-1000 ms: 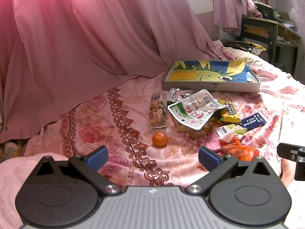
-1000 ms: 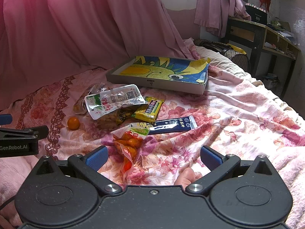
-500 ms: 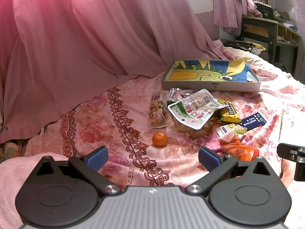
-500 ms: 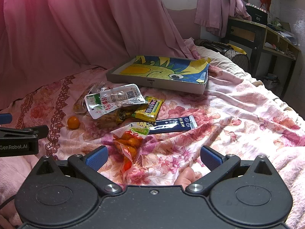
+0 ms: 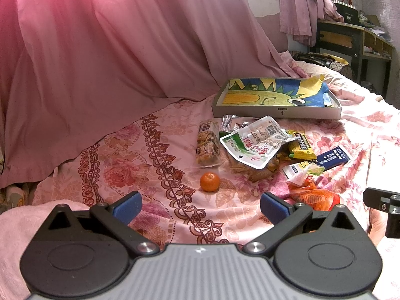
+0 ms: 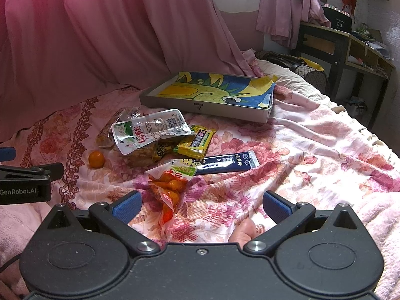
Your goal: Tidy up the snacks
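Snack packets lie in a loose pile on the floral bedspread: a white-green pouch (image 5: 252, 142) (image 6: 147, 130), a yellow bar (image 5: 300, 146) (image 6: 196, 141), a dark blue stick pack (image 5: 333, 158) (image 6: 228, 163), a clear nut pack (image 5: 207, 145) and an orange bag (image 5: 311, 195) (image 6: 168, 187). A small tangerine (image 5: 209, 181) (image 6: 96, 159) sits apart to the left. A shallow grey box (image 5: 275, 111) (image 6: 205, 107) with a cartoon lining lies behind. My left gripper (image 5: 200, 206) is open, just short of the tangerine. My right gripper (image 6: 201, 205) is open, just short of the orange bag.
A pink curtain (image 5: 100, 50) drapes down along the left and back of the bed. A dark wooden desk (image 6: 350, 47) stands at the far right, past the bed's edge. A fluffy pink blanket (image 5: 25, 220) lies under the grippers.
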Tool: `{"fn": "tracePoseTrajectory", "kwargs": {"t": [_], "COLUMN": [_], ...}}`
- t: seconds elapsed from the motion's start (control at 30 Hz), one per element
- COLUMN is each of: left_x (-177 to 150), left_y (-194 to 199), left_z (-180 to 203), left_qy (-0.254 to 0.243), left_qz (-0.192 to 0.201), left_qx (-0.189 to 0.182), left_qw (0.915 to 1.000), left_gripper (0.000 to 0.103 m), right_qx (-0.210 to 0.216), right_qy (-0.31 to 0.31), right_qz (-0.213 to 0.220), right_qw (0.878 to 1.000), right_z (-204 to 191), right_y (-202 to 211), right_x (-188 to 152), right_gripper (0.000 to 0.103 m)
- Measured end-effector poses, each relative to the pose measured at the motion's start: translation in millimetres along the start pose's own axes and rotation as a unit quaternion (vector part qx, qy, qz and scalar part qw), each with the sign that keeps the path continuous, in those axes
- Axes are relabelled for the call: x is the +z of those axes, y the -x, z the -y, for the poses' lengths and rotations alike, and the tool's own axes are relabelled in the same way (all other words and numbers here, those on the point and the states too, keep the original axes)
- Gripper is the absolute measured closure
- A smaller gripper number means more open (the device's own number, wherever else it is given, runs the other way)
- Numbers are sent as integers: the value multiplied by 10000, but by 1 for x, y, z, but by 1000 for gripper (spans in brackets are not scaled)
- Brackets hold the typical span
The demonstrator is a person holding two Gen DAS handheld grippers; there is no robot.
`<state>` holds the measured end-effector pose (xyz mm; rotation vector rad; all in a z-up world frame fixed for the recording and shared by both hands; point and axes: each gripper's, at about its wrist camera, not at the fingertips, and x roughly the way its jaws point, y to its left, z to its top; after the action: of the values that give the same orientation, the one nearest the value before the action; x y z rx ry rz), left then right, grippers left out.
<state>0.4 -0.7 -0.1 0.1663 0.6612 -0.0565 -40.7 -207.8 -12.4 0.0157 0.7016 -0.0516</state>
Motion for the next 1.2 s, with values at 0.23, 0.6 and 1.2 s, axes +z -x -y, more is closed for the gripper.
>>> {"fn": "tracePoseTrajectory", "kwargs": {"t": [0.23,0.6,1.2], "left_x": [0,2,62], "left_y": [-1,-14,-80], "left_z": [0,-10,-49], "left_qy": [5,163,132], "left_qz": [-7,-295,-1056], "left_qx": [4,-122,-823], "left_qw": [10000,9994,9909], "left_gripper": [0,0,0], "right_qx": [5,513,1124], "right_qy": [15,-28,-99], "right_qz": [-13,-350,-969], "right_qw": [10000,9981,9889], "right_z": [-1,-5,-10], "right_y": [-1,-17,-71], "right_x": [-1,6,26], "right_gripper": [1,1,1]}}
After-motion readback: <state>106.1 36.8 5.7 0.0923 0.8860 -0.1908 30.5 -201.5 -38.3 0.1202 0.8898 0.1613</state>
